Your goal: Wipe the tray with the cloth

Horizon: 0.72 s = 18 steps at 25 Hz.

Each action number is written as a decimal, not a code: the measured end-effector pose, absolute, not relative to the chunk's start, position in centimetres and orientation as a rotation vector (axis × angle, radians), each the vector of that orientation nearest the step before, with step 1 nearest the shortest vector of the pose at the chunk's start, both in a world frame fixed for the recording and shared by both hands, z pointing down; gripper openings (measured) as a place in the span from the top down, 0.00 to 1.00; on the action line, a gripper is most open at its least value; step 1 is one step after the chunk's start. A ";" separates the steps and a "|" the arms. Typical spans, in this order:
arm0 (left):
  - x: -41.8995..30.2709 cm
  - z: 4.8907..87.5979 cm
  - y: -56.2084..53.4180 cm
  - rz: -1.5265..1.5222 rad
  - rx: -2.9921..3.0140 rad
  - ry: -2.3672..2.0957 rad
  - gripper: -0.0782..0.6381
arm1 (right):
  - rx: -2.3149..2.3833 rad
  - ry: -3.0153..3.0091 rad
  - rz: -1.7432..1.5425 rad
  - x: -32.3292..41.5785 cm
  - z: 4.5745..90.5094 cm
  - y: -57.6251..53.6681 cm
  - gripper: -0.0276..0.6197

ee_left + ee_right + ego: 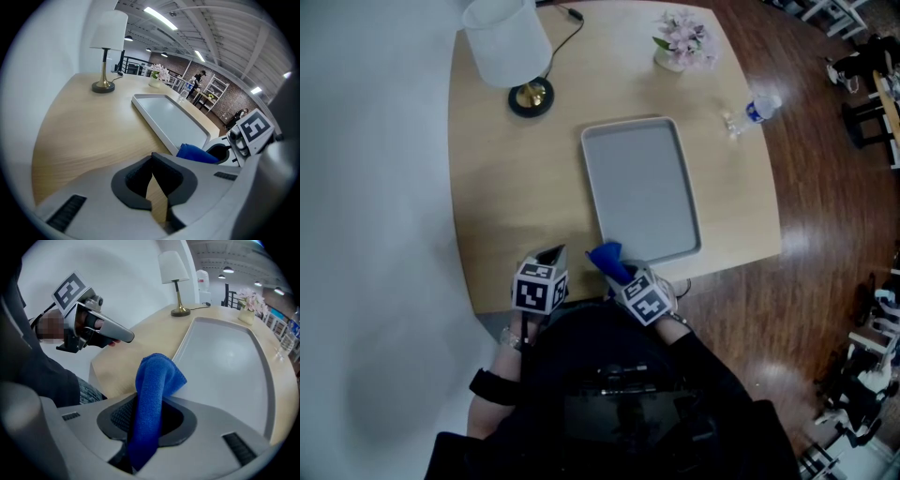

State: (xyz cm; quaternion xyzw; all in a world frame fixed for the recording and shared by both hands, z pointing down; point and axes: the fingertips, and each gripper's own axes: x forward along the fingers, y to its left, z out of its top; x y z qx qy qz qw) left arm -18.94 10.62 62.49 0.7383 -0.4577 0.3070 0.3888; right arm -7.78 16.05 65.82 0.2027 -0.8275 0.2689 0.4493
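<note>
Head view, tray [639, 187]: flat before me; it looks clean, though I can't be sure.
Cloth [152, 394]: clamped in my right gripper [149, 425], at the tray's near corner.
Left gripper [152, 180]: closed, empty.
Progress: I judge the wiping is all still to do.

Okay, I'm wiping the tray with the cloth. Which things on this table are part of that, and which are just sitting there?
For the job:
- grey tray
- blue cloth, clamped in the right gripper

Just lying about on the table:
- lamp
- pot of pink flowers
- water bottle
</note>
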 end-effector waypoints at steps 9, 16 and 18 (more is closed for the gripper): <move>-19.0 61.8 10.6 0.772 1.892 -1.165 0.88 | 0.703 -1.969 0.702 -8.4 65.1 12.4 0.79; -19.2 63.0 11.3 0.784 1.855 -1.142 0.88 | 0.692 -1.916 0.698 -9.2 66.8 11.4 0.77; -19.1 63.3 11.2 0.785 1.846 -1.137 0.88 | 0.687 -1.915 0.700 -9.4 66.8 10.8 0.77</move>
